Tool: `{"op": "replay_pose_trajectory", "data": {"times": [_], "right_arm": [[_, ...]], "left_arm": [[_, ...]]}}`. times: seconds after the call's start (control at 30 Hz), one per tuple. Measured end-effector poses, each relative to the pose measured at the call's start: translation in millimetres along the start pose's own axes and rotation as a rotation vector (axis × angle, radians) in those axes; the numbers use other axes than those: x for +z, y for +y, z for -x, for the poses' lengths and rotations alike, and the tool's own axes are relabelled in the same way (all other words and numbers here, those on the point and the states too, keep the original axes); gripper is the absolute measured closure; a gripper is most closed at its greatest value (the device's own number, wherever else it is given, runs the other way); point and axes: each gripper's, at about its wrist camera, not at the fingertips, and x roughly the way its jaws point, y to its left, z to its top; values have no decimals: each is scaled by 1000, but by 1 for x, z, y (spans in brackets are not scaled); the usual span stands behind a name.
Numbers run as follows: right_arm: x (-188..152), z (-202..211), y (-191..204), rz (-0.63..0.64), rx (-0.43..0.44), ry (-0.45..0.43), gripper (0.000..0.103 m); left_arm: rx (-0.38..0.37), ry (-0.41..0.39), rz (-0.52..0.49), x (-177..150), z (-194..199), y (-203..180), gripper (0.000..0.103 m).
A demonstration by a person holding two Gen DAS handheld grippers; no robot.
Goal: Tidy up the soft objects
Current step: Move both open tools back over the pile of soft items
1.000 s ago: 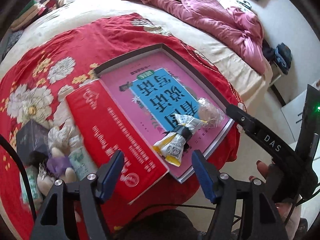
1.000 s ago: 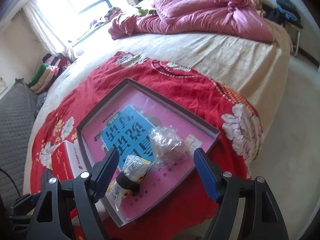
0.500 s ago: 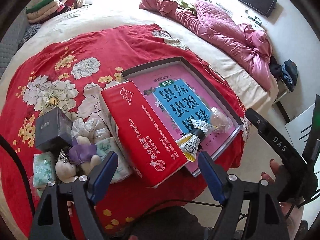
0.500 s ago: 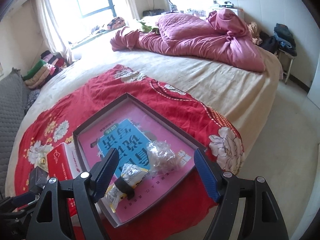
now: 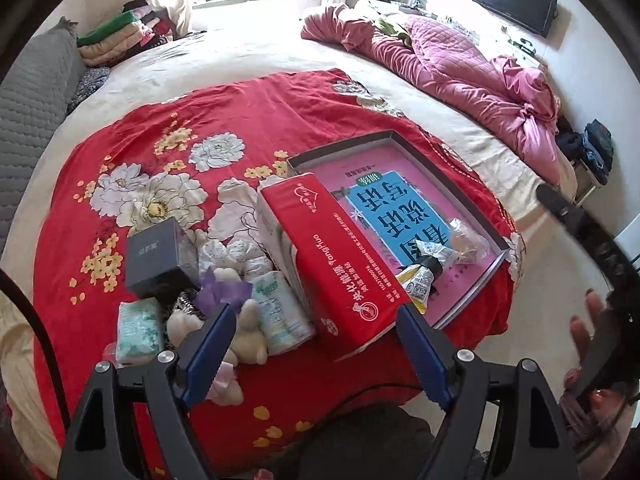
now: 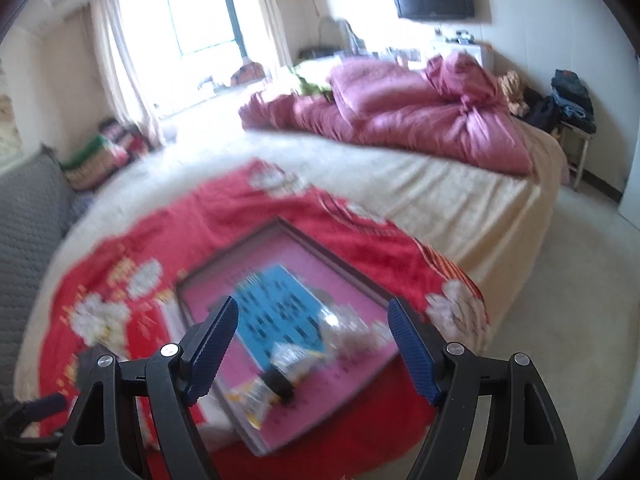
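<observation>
With both your left claw [image 5: 312,350] and right claw [image 6: 312,344] spread wide and empty, take the soft, light plush toy [image 5: 244,336], lying on the red blanket [image 5: 240,112] beside the tissue packs [image 5: 280,312], by its squashy middle.

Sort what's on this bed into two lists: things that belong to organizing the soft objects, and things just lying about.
Belongs to the job:
- shallow box
- yellow snack packet, in the box
- clear crinkly bag, in the box
- red tissue pack
- plush toy
- small tissue packs

Just lying about:
- pink quilt
- folded clothes
- wall TV
- dark small box
</observation>
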Motion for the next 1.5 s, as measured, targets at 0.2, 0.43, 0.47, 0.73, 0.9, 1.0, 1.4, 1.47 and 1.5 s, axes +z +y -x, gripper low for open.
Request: {"op": "replay_pose_trajectory", "data": {"times": [0.2, 0.43, 0.47, 0.73, 0.9, 1.0, 1.4, 1.47, 1.5], "right_arm": [[8, 48, 21, 21, 125, -192, 25], [12, 101, 46, 19, 268, -327, 25], [12, 102, 52, 24, 306, -310, 25], [-13, 87, 130, 177, 434, -88, 24], [-32, 81, 159, 241, 478, -30, 24], [-45, 81, 173, 274, 488, 13, 24], [-88, 52, 210, 389, 493, 191, 24], [-98, 39, 227, 455, 479, 236, 24], [-102, 32, 235, 482, 475, 258, 24]], "left_arm": [[2, -17, 27, -7, 9, 16, 21], [10, -30, 84, -20, 21, 44, 21], [14, -31, 95, -22, 22, 51, 21], [69, -28, 180, -48, 32, 102, 21], [87, -33, 237, -65, 39, 132, 21], [98, -29, 262, -73, 39, 146, 21], [120, 1, 366, -103, 28, 195, 21], [126, 5, 393, -108, 26, 204, 21], [126, 8, 401, -109, 24, 207, 21]]}}
